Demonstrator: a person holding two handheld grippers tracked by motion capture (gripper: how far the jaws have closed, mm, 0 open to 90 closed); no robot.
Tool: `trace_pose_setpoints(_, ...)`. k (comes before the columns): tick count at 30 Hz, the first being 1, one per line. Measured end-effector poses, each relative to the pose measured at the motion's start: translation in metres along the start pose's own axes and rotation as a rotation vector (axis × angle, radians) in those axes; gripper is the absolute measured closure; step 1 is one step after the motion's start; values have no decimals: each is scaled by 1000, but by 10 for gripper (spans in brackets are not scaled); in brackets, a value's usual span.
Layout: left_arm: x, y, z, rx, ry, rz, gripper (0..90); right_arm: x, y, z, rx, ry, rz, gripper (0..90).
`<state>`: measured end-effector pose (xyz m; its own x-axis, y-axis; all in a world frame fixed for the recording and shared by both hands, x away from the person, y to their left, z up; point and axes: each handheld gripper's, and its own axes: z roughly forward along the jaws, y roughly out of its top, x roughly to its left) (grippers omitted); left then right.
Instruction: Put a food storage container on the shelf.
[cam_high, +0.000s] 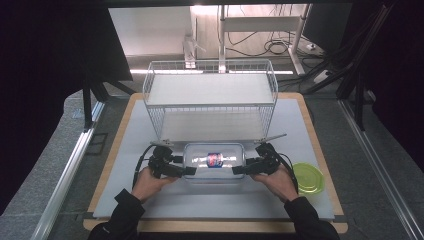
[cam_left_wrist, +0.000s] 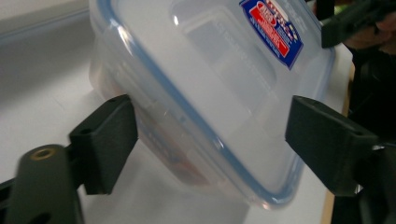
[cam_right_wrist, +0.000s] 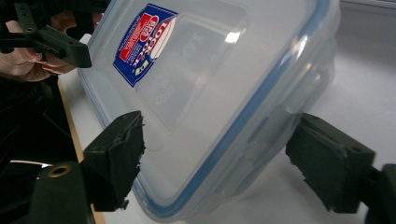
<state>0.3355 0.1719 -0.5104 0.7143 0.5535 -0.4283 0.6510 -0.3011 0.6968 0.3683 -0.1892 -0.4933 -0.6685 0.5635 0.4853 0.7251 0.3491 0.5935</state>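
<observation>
High view: we note even overhead light on the white table (cam_high: 150, 200), dark surrounds, a bright floor patch behind; gripper views: we find glare spots on the container lid (cam_right_wrist: 201, 70), near jaws soft, edges blurred.

White mat (cam_high: 300, 130) over a wood-edged table (cam_high: 116, 141). On it: 1 wire 2-tier rack (cam_high: 210, 97) at the back, 1 clear lidded container (cam_high: 214, 161) just before it, 1 green lid (cam_high: 308, 177) far right.
</observation>
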Motion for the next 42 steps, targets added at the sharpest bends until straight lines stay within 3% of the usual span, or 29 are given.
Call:
trace_pose_setpoints(3,-8,-6,-6,-8,12,23,264,-1,-3,-8,-35,19,8,361)
trace_pose_setpoints(7,-7,-14,-16,-63,-19,-16,419,2,-10,-16,-64,36,4,446)
trace_pose_setpoints(10,-11,-17,-17,-83,-6,-27,438,6,-13,-18,-73,25,-4,452)
trace_pose_setpoints(13,-8,-19,-18,-109,-30,-77,472,6,-14,-18,-74,29,13,459)
trace_pose_setpoints(17,-10,-18,-18,-96,-20,-73,477,4,-14,-18,-80,42,43,471)
trace_pose_setpoints(23,-14,-15,-20,-103,18,-68,506,7,-14,-20,-110,25,74,497)
trace_pose_setpoints(29,-14,-12,-24,-112,51,-62,517,13,-13,-18,-131,1,28,497)
trace_pose_setpoints(42,-19,3,-41,-159,51,-29,532,21,0,-28,-181,8,-31,495)
